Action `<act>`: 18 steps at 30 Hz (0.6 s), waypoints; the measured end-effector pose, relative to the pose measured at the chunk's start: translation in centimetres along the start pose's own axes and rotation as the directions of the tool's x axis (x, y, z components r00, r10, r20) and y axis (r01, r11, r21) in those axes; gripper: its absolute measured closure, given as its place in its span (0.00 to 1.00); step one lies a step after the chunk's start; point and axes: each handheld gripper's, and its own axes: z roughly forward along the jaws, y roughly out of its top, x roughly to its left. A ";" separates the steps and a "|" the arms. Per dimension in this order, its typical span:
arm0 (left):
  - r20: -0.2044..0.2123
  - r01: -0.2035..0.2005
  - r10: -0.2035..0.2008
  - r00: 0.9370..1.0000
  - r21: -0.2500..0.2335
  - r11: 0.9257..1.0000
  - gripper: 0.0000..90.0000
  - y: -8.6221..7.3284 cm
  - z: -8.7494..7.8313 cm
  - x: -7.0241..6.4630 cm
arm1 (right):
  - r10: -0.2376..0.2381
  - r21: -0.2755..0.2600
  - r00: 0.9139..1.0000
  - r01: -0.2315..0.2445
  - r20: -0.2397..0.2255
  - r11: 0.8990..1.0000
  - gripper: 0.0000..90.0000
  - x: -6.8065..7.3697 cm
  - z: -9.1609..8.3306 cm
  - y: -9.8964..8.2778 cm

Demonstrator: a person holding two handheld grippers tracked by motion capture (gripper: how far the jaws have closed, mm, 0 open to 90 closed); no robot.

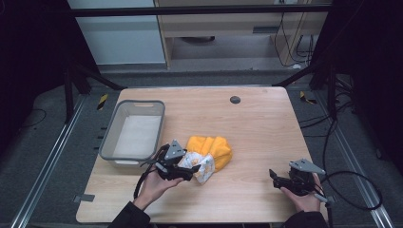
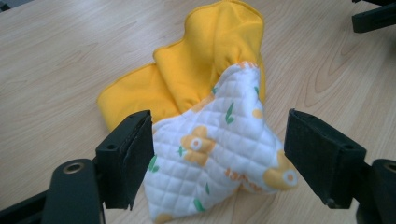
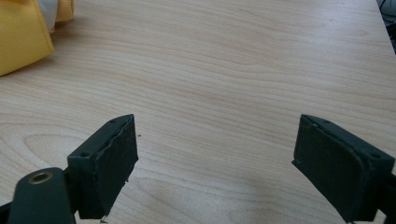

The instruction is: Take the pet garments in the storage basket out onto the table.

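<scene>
Cloth [image 2: 205,88]: yellow with a white quilted floral face, crumpled near table [image 1: 266,128] centre, just right of the grey bin [image 1: 134,133]. Left gripper [image 2: 217,154] straddles the quilted corner, jaws apart, left pad at or just short of the fabric; no grip yet. Right gripper [image 3: 215,163] well apart to the right, jaws wide over bare wood.

Risks, as judged: closing here may catch only one thin layer, so the bundle unfolds or drags. The corner could also slip free, since fabric is bunched unevenly.
</scene>
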 end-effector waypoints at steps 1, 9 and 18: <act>0.000 0.004 -0.004 1.000 -0.003 1.000 0.27 -0.3 -0.3 0.1 | 0.001 0.000 1.000 -0.001 -0.002 1.000 0.14 0.0 0.0 0.0; -0.037 0.012 -0.012 0.999 -0.003 1.000 0.27 -3.4 -1.9 0.6 | -0.004 0.004 1.000 0.004 -0.011 1.000 0.13 0.2 0.1 0.0; -0.079 0.064 -0.063 0.995 0.013 0.998 0.27 -7.0 -3.4 1.6 | -0.020 0.018 1.000 0.020 -0.018 1.000 0.11 0.5 0.2 -0.1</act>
